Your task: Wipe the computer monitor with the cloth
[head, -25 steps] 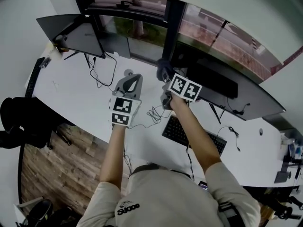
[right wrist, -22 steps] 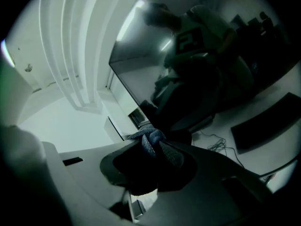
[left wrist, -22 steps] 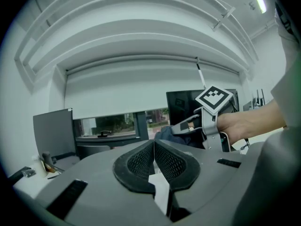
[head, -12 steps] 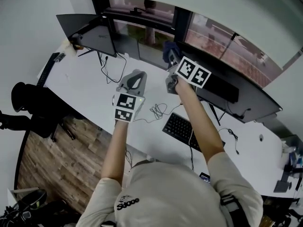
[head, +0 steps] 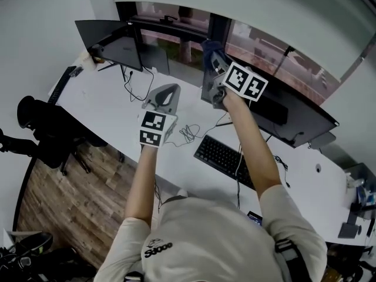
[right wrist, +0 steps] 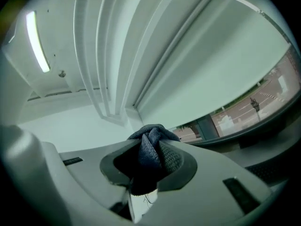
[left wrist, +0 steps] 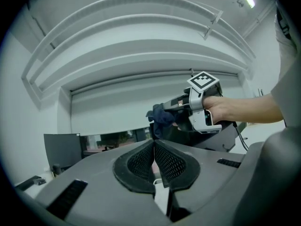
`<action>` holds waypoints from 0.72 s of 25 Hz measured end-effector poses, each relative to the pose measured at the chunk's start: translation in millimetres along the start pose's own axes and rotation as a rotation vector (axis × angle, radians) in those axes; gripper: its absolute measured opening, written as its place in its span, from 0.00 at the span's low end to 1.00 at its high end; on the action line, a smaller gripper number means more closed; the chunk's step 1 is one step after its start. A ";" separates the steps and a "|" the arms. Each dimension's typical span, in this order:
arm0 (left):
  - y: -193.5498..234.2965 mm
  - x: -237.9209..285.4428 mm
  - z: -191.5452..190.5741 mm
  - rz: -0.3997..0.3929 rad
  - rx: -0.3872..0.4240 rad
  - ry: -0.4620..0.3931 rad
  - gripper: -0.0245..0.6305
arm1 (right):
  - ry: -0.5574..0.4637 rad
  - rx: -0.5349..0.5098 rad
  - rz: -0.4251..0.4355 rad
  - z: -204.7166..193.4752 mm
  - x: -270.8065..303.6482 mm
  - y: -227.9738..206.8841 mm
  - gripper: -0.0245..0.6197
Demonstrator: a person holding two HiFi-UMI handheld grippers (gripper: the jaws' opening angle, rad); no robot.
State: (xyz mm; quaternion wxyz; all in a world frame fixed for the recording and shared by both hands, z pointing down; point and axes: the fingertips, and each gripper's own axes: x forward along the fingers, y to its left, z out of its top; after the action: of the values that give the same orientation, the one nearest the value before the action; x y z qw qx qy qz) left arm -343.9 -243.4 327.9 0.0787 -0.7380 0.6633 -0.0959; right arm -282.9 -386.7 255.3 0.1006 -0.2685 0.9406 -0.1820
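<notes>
Cloth (right wrist: 150, 135) is pinched in the right gripper (right wrist: 151, 160) near the monitor (head: 299, 119) top, the left gripper (left wrist: 154, 161) pressed together and empty; next probably comes pressing it to the screen.

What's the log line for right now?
right gripper: shut on cloth, held up beside wide monitor | left gripper: shut, empty

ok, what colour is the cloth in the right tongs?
Dark blue, plain with no pattern. The cloth shows best in the right gripper view.
</notes>
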 end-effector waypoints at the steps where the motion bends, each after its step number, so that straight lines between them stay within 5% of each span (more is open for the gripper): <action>1: -4.6 -2.6 5.0 0.002 0.002 -0.009 0.07 | 0.002 -0.011 0.010 3.7 -10.4 0.2 0.16; 5: -32.0 -9.2 16.2 -0.017 0.012 -0.016 0.07 | 0.032 -0.067 0.034 3.8 -56.2 -8.2 0.16; 18: -144.5 -71.1 23.7 -0.024 -0.012 0.019 0.07 | 0.122 -0.530 -0.126 -7.8 -284.4 -46.5 0.16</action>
State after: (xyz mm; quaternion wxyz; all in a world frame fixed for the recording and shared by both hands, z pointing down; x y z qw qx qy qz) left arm -206.0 -157.4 337.4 0.0669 -0.7453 0.6558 -0.0999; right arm -25.7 -267.1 306.9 -0.0415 -0.3319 0.9412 0.0487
